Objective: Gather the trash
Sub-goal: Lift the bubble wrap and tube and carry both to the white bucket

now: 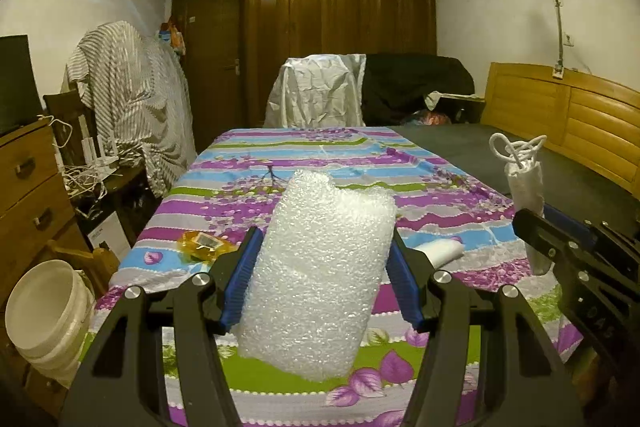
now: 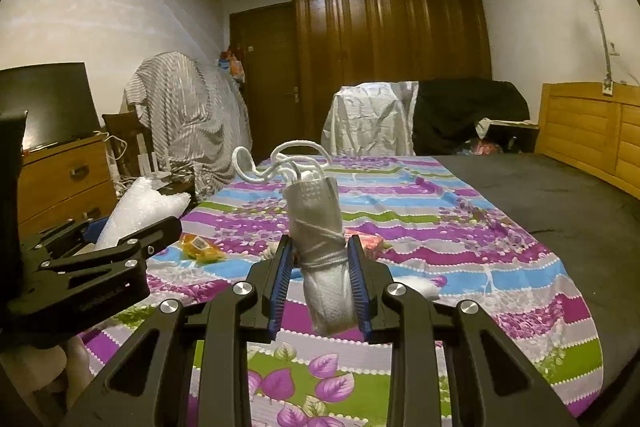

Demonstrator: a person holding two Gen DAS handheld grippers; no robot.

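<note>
Bubble wrap (image 1: 320, 279) between left hand-held gripper (image 1: 326, 279) pads, clamped.

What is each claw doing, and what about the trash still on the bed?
Left claw: shut on the bubble wrap roll, lifted.
Right claw: shut on the white string-tied bundle, lifted.
Yellow wrapper: crumpled, lying on the bedsheet.
White paper wad: lying on the bedsheet.

Bed (image 2: 560, 227) covered by a striped floral sheet (image 1: 280, 155)

A yellow wrapper (image 1: 204, 247) is seen near left, a white wad (image 1: 440, 251) near right, and a pink packet (image 2: 366, 241) at centre.
</note>
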